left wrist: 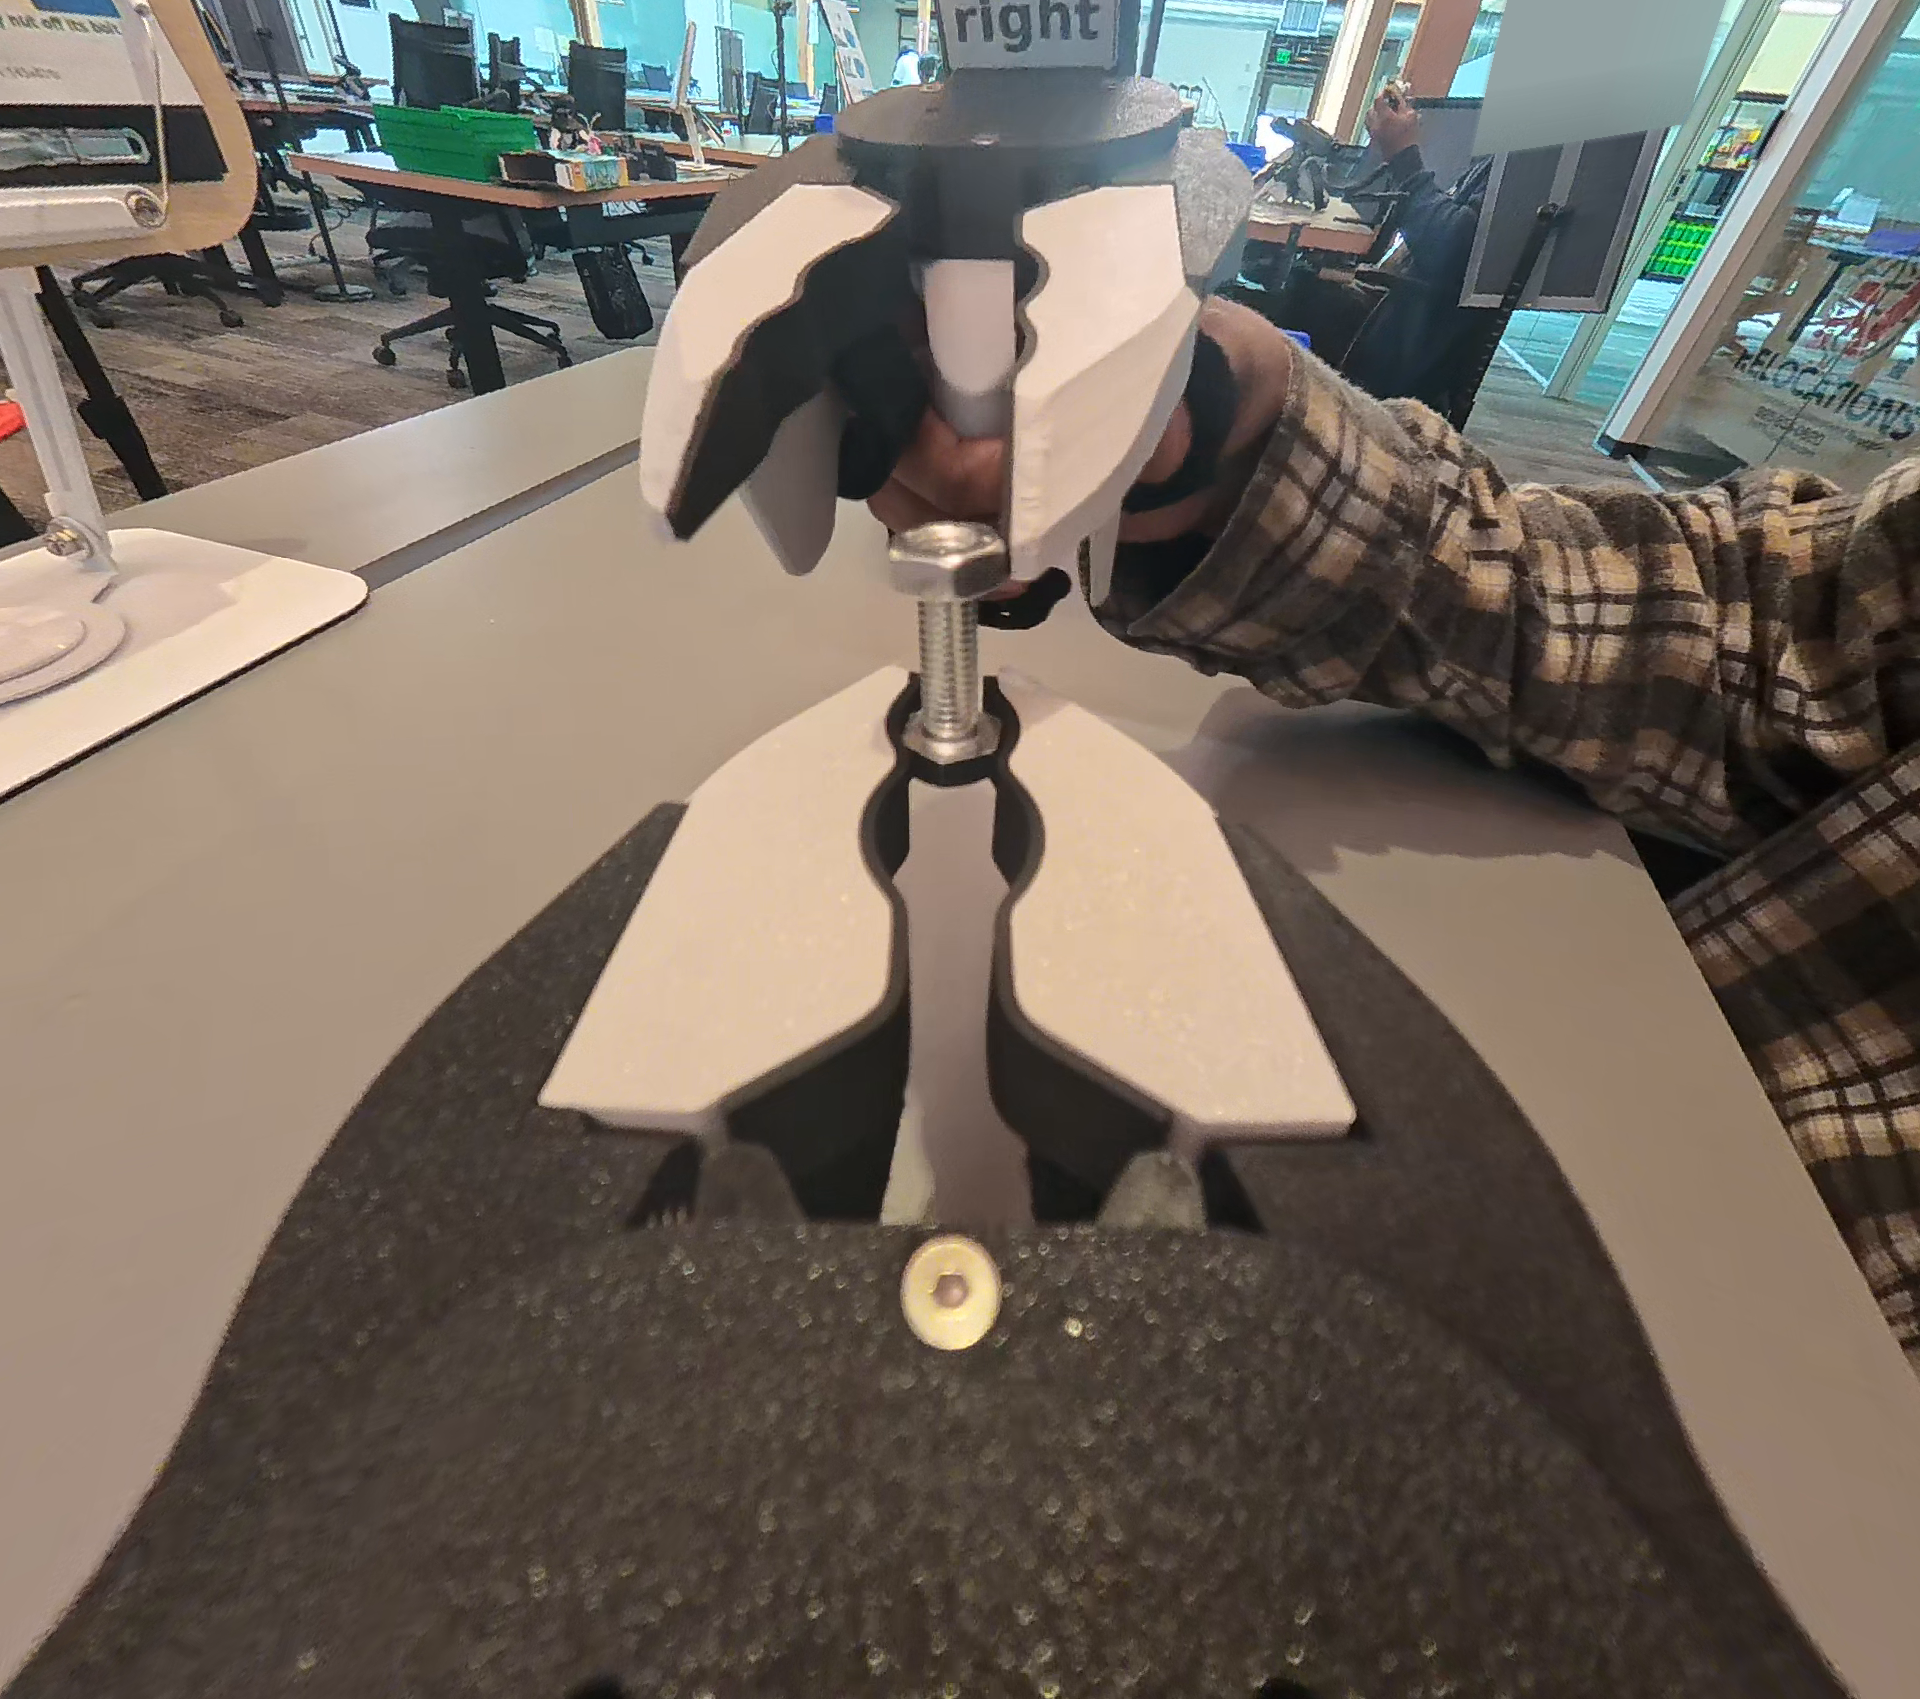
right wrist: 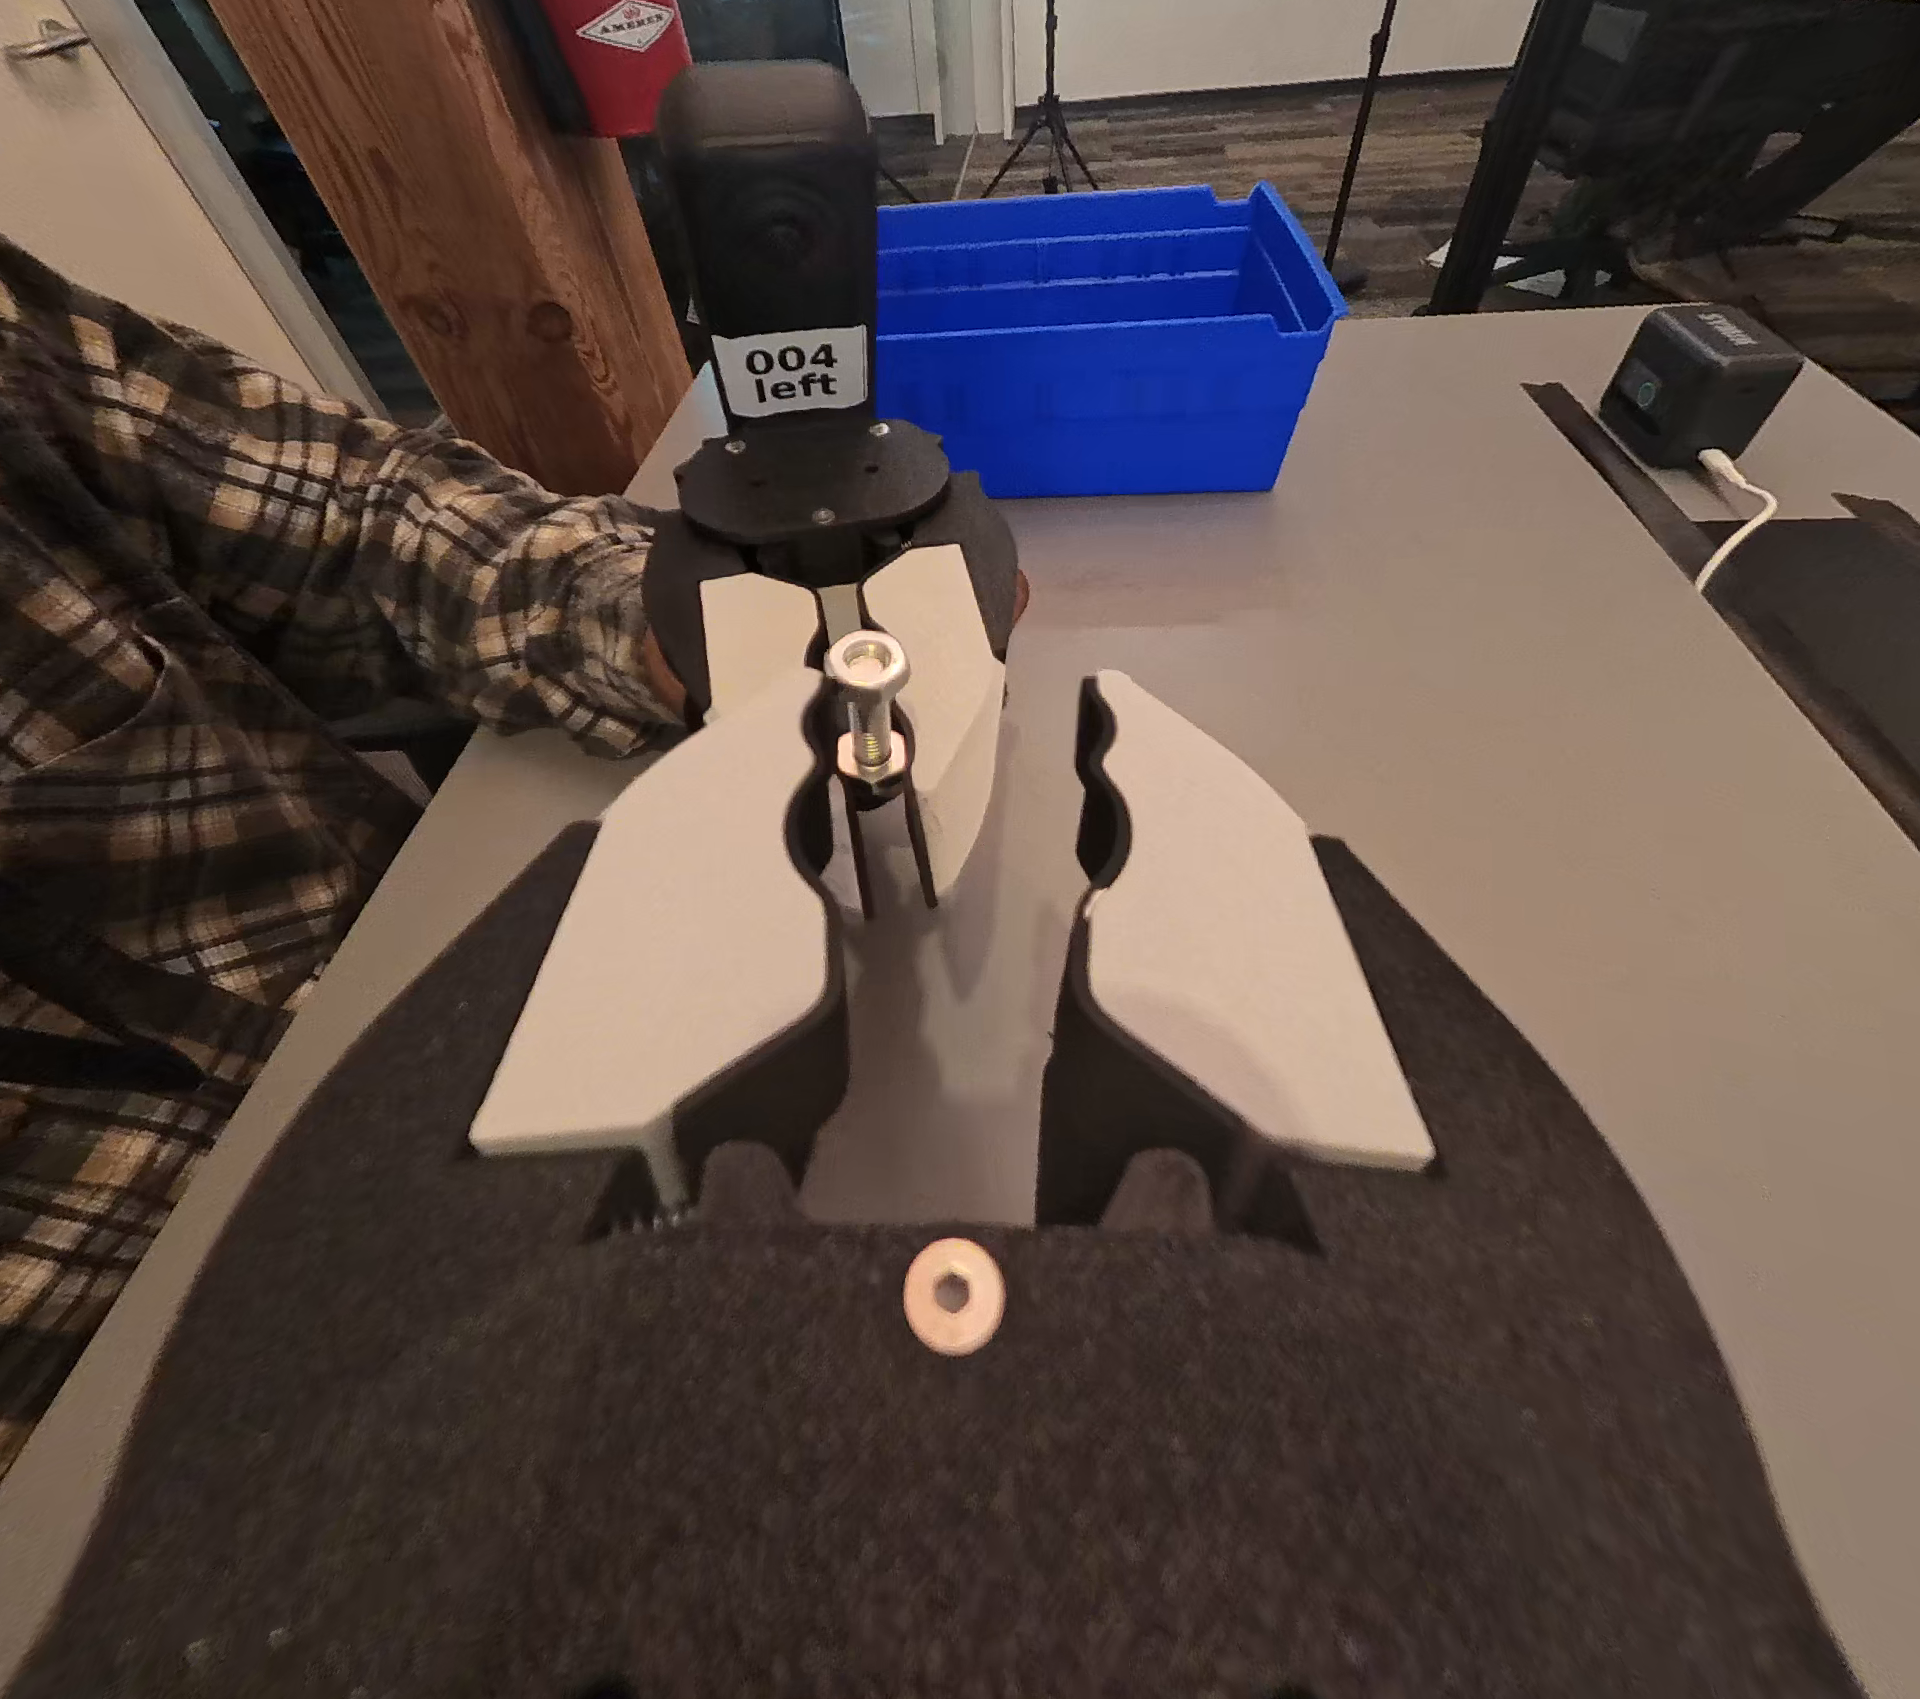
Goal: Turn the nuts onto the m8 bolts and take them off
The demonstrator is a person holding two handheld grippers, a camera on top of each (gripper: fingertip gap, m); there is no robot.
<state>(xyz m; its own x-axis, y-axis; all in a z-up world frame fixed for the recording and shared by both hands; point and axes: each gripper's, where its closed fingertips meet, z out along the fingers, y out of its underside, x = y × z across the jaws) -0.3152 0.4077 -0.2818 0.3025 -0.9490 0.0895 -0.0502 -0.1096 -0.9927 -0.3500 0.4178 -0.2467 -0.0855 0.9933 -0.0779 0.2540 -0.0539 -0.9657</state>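
Observation:
A silver M8 bolt [left wrist: 948, 652] stands upright with its hex head [left wrist: 948, 563] on top and a nut [left wrist: 948, 740] low on its thread. My left gripper [left wrist: 948, 704] is shut on the nut and holds the bolt just above the grey table [left wrist: 416, 766]. My right gripper [left wrist: 883, 537] comes down from above, open, with its fingers on either side of the bolt head. In the right wrist view my right gripper [right wrist: 951, 688] is wide open, and the bolt [right wrist: 865, 693] and nut [right wrist: 873, 756] sit close to its left finger. The left gripper [right wrist: 883, 802] faces it.
A blue bin [right wrist: 1101, 361] stands at the far table edge. A small black device [right wrist: 1694, 392] with a white cable sits at the right. A white stand base [left wrist: 156, 621] lies at the left. Plaid sleeves [left wrist: 1507, 610] reach in over the table's right edge. My hands' fingertips stand some 4 centimetres from each other.

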